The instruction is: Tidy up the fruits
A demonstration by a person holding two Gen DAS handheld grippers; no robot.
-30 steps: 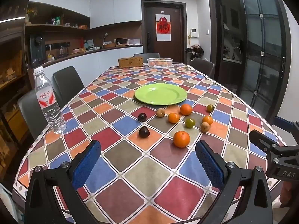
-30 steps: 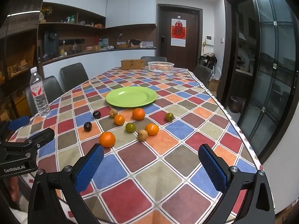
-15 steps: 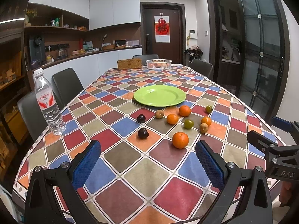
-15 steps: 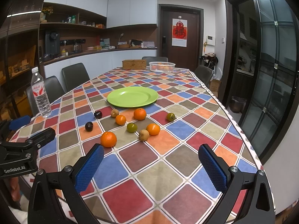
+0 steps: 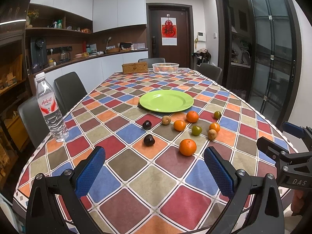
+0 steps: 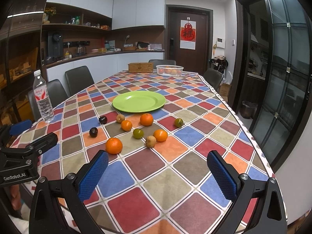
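Start of task, nothing grabbed. Left tool point(image 5: 154, 167) and right tool point(image 6: 158, 168) both spread, empty. Fruits loose on the surface just in front of the green plate point(image 5: 166, 100). Next likely: reach nearest orange point(image 5: 187, 147), pinch gently.

You see a tablecloth point(image 5: 136, 183) of red, blue, orange, olive and brown diamond checks edged in white. On it lies a plain lime-green round plate point(image 5: 166, 100). Nearer you, the fruits: bright orange mandarins point(image 5: 187, 147), dark purple plums point(image 5: 149, 140), a green-brown citrus point(image 5: 196, 130). At left, the clear plastic bottle point(image 5: 50, 107) has a red-and-white label. Your gripper fingers wear blue dimpled pads point(image 5: 90, 172).
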